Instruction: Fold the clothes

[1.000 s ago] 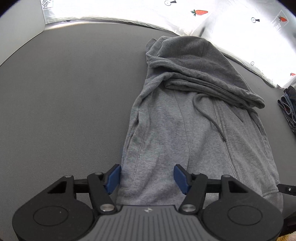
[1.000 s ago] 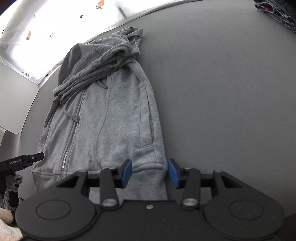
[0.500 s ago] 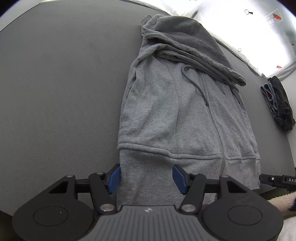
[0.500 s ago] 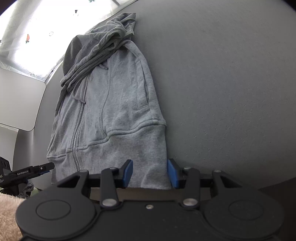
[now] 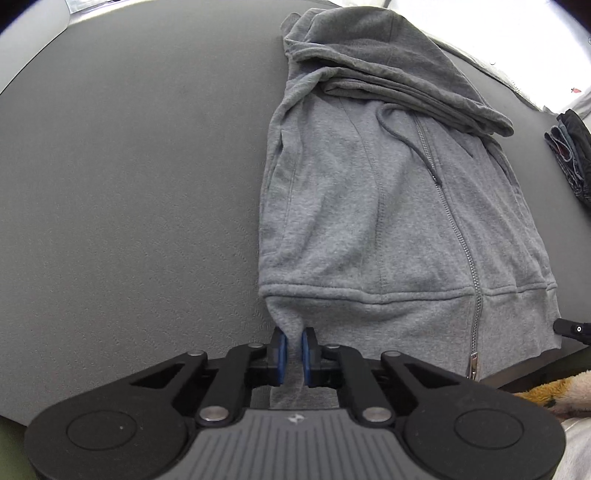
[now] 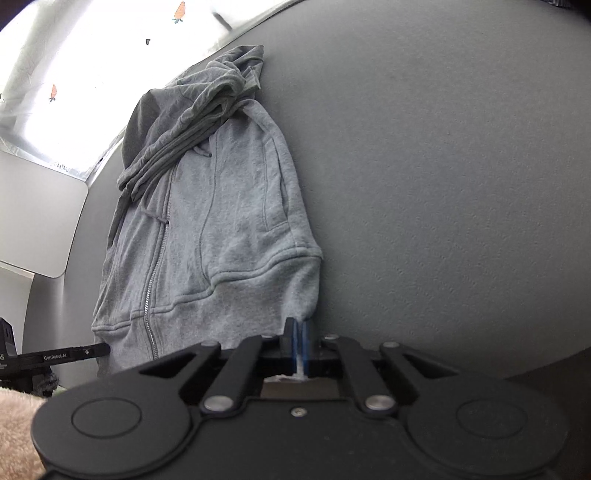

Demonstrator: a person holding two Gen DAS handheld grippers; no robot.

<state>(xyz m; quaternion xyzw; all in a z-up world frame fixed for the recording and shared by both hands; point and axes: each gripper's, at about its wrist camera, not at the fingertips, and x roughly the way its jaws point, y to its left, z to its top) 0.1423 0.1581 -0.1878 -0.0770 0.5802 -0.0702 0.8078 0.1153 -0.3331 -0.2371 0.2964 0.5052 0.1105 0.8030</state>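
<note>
Left wrist view: left tongs (image 5: 292, 345) pinch the grey hoodie (image 5: 391, 206) hem's left corner; right tongs (image 6: 297, 334) clamp its right corner.

grey hoodie (image 5: 369, 206), silver zip; dark grey table (image 5: 129, 184); blue pads (image 5: 282, 350); orange carrot print backdrop (image 6: 180, 11).

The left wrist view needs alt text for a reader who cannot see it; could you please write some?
The left gripper pinches the bottom left hem corner of a grey zip hoodie lying flat, hood folded down, on a dark grey table.
</note>
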